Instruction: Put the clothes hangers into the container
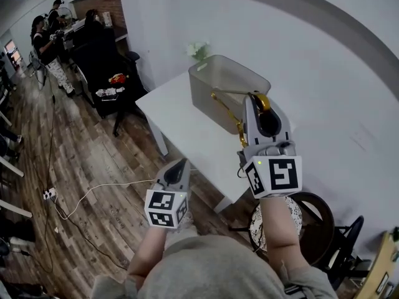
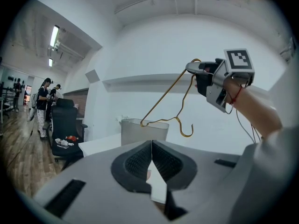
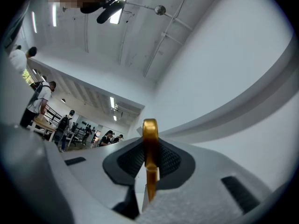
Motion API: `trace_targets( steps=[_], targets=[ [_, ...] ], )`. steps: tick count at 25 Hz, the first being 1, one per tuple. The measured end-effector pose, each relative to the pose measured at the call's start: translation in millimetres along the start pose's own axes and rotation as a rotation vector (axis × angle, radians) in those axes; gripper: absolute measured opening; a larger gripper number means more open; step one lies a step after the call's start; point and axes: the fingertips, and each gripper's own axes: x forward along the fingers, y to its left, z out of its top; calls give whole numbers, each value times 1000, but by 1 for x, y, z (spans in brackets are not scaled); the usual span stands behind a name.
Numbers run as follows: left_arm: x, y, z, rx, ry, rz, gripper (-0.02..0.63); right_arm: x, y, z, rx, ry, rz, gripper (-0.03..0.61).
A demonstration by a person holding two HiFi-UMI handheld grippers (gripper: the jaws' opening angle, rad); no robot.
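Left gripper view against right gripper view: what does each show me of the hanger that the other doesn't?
Only the left gripper view: the whole gold hanger dangling from the right gripper, hook hanging low, one corner by the rim of the container on the white table. It also shows the left gripper shut and empty.
Only the right gripper view: the jaws clamped on the wire up close, with no container in sight.
Both: the hanger, and people in the room behind.
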Motion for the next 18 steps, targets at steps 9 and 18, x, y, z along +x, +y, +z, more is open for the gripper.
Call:
trace_targets(
  steps=[9,18],
  targets=[
    [46,46,18,10,5,-31,9,67,-11,-1,-53,-35,-39,52],
    [83,78,26,9,16,-86,9,108,-29,-17,-101,-25,-111,52]
  ],
)
